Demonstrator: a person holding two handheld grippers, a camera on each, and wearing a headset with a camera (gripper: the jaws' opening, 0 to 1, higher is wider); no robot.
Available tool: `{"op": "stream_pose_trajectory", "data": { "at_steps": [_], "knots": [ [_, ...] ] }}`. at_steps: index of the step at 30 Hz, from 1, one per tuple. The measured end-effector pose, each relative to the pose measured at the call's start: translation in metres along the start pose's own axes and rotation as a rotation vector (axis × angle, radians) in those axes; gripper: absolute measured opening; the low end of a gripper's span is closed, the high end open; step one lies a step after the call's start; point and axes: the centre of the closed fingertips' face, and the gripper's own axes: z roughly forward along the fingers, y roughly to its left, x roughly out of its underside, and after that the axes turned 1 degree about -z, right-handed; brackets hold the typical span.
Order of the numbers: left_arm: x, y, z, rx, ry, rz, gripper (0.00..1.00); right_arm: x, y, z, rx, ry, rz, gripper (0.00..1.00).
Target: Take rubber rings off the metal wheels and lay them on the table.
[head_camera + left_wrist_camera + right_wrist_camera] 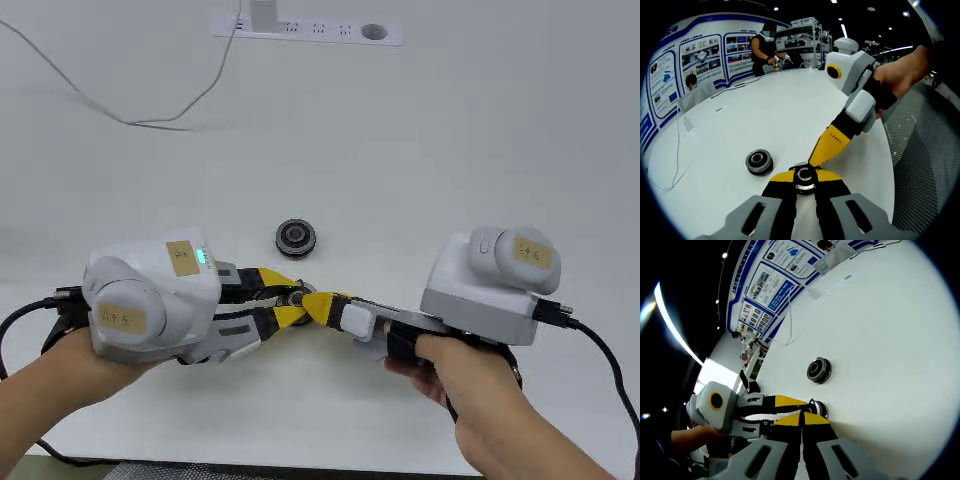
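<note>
My left gripper [288,300] [805,176] is shut on a small metal wheel [805,179] with a black rubber ring, held just above the white table [420,150]. My right gripper [318,305] [801,414] comes in from the right, its yellow tips pressed together on the ring at the rim of that wheel [819,409]. In the left gripper view the right gripper [815,159] touches the wheel's upper edge. A second wheel [296,237] [759,162] [819,370], also with a black ring, lies flat on the table just beyond both grippers.
A white power strip [310,28] with a grey cable [150,118] lies at the table's far edge. The table's front edge [300,466] runs just below my hands. A person [765,47] stands far off by display boards.
</note>
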Motion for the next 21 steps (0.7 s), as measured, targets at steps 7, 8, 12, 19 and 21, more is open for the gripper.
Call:
{"op": "stream_pose_trajectory", "data": {
  "at_steps": [7,8,12,19,21],
  "knots": [
    [-0.0003,-0.0002,-0.0003,0.002,-0.001,0.012,0.13,-0.0005,0.0038,-0.001,-0.006,-0.003,-0.005,0.0],
    [-0.0003,-0.0002,-0.0004,0.002,0.0,0.013,0.13,-0.0008,0.0041,-0.0013,-0.007,-0.004,-0.004,0.0],
    [-0.0004,-0.0004,-0.0005,0.003,-0.002,0.018,0.13,-0.001,0.0062,-0.0018,-0.014,-0.006,-0.017,0.0],
    [-0.0007,-0.0007,-0.0006,0.005,0.0,0.019,0.13,-0.0018,0.0041,-0.0019,0.01,-0.007,0.0,0.01],
    [-0.0009,-0.0003,-0.0004,0.005,0.001,0.015,0.13,-0.0023,0.003,-0.0022,0.022,-0.008,-0.005,0.01]
  ]
}}
